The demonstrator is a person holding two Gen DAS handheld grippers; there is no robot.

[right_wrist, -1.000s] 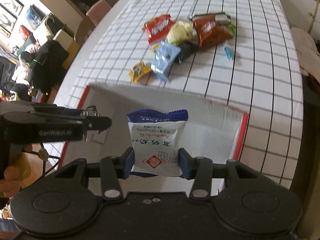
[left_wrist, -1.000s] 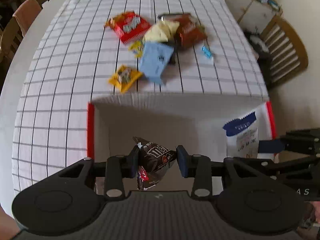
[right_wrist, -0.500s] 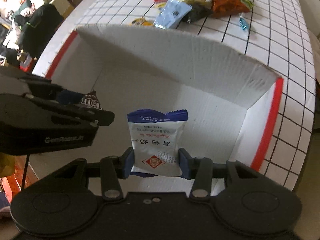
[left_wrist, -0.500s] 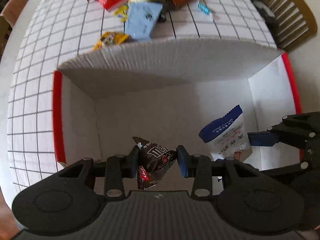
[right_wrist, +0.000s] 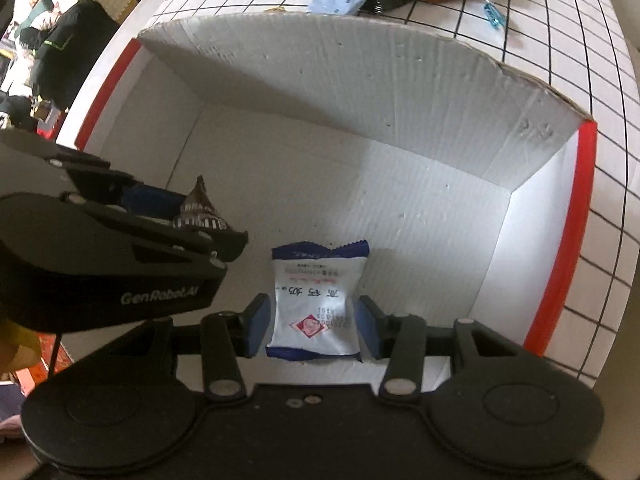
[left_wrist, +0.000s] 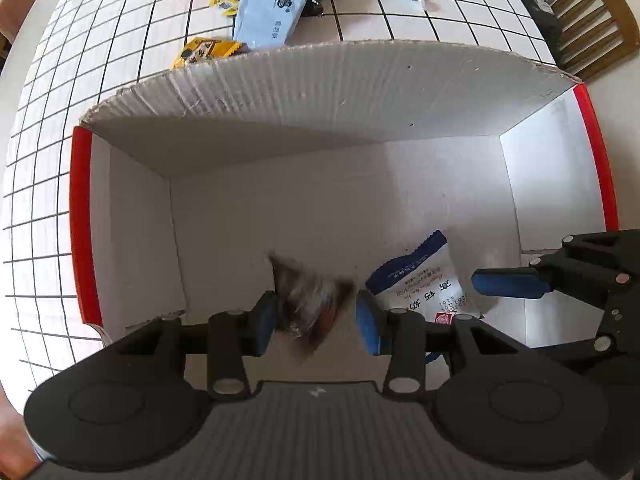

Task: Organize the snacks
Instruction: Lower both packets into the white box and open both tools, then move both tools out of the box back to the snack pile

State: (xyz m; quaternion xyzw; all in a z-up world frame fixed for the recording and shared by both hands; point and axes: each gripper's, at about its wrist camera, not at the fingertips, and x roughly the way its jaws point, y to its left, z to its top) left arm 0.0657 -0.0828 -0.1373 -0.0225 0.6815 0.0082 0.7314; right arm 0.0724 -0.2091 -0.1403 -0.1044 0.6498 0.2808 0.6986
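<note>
Brown chocolate packet (left_wrist: 310, 308), blurred, sits between the left gripper's (left_wrist: 316, 316) opening jaws, above the white box (left_wrist: 320, 92) floor. Right gripper (right_wrist: 314, 322) pinches an upright white-and-blue packet (right_wrist: 316, 300) just beside it.

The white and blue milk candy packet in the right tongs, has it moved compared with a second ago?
Yes. The white and blue milk candy packet has gone down into the cardboard box; earlier it hung above the rim, and now the box walls surround it.
</note>
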